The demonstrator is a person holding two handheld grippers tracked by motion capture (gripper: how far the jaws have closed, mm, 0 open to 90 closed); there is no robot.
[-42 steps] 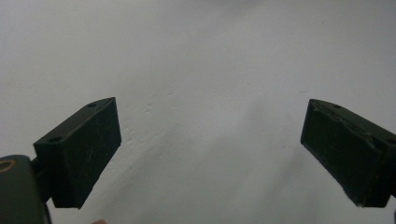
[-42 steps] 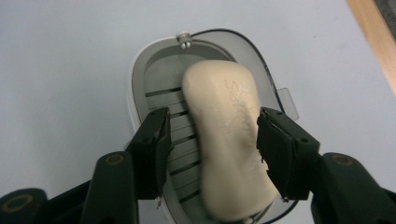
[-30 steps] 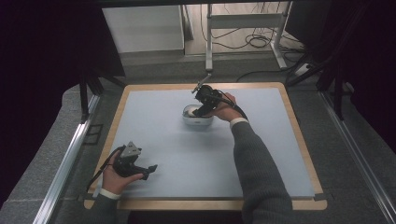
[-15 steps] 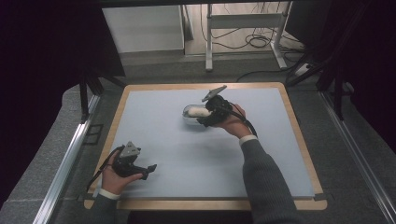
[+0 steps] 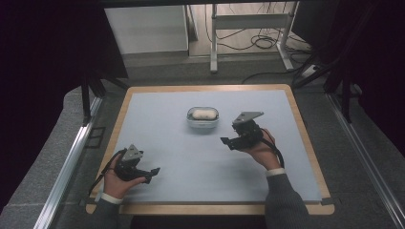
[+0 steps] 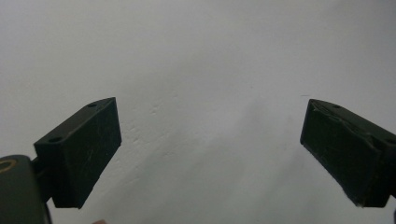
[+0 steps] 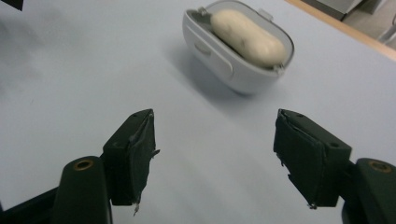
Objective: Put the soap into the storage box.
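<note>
Bread roll sits inside the small grey container, and the container rests on the far middle part of the pale blue mat. We think the roll lies there so it stays in one place and does not slide on the mat. It fits snugly, end to end, so the walls of the container hold it. We see our right gripper just beside the container, on its right and a bit nearer to us, and it touches nothing. Its jaws have just been opening, and nothing is between them; in the right gripper view our right gripper looks at the container across a bare strip of mat. We guess the jaws stand apart because the roll is let go and needs no more holding. Our left gripper rests low near the front left corner of the mat, well apart from the container. Its jaws stand wide apart too, and in the left gripper view our left gripper has plain mat between them. We think it waits there so it stays out of the way.
</note>
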